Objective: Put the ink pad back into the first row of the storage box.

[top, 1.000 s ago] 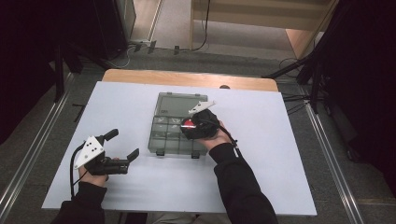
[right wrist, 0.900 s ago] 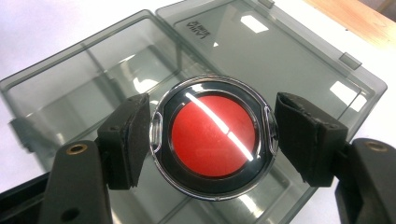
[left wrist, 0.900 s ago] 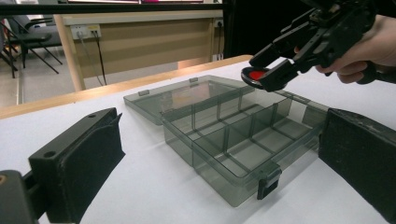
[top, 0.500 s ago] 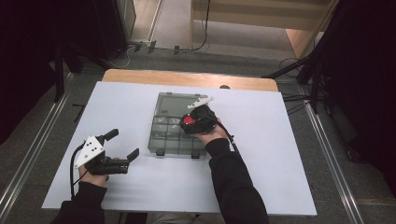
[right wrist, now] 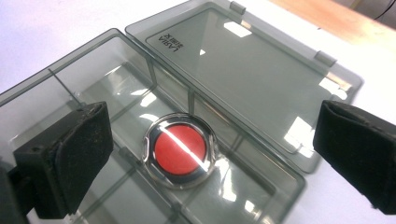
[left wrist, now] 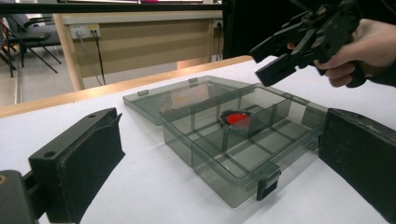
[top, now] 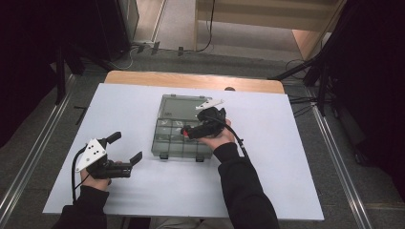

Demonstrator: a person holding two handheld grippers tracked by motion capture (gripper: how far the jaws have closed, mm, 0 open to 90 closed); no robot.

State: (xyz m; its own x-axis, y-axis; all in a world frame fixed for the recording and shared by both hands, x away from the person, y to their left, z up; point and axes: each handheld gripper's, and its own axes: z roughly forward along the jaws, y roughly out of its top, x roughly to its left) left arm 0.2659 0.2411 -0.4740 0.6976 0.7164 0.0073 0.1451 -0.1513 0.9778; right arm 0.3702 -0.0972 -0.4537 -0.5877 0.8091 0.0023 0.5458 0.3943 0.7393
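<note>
smoky clear compartment box (top: 179,138) sitting mid-table on the white table (top: 286,157), lid (right wrist: 243,60) flipped flat open on the box's far side. round red disc with a shiny metal rim (right wrist: 180,150) lying flat in one of the box's middle compartments, leaning a bit on a divider. right gripper (right wrist: 212,154) hovering right over the box, jaws just been opening and now spread wide with the disc below and between them, pads not touching it. left gripper (top: 125,151) resting on the table well to the left of the box, jaws apart, nothing in them, pointing toward the box.
</note>
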